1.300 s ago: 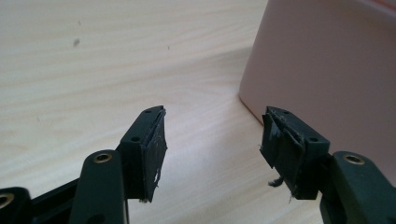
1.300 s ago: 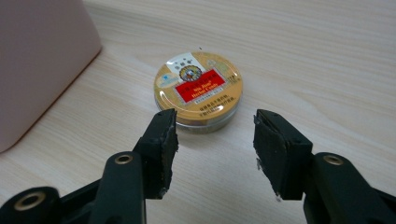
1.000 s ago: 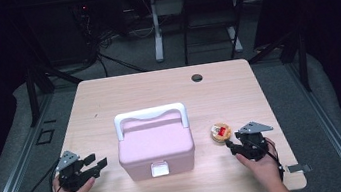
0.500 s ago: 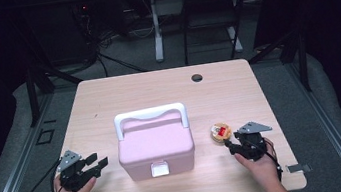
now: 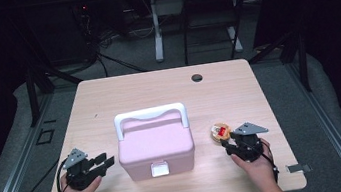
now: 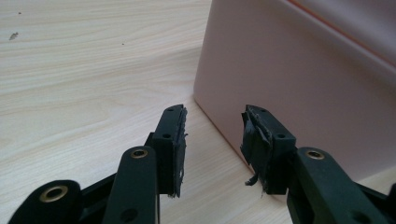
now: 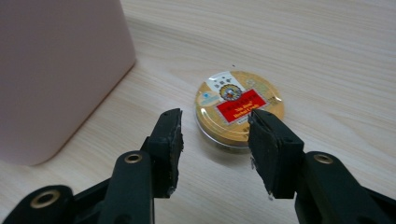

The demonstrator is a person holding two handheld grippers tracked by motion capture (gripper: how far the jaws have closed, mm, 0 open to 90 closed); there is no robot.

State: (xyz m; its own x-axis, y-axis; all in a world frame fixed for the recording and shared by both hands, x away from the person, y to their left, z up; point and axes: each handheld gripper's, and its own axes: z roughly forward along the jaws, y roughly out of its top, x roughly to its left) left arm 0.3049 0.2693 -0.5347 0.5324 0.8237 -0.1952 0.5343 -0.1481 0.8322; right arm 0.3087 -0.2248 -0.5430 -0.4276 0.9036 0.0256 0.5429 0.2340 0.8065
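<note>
Both sets of jaws have just been closing a bit since the earlier frames, hands basically parked. Left gripper (image 5: 98, 162) has its jaws apart with nothing between them, tips just beside the left wall of the pink plastic lidded box with a white handle (image 5: 155, 146). Right gripper (image 5: 228, 144) also has a gap, unclamped, aimed at the small round gold tin with a red label (image 7: 239, 108) on the light wooden table (image 5: 157, 90), right of the box.

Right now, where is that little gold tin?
In the high view the gold tin lies on the table's right side, between the pink box and the right gripper.
</note>
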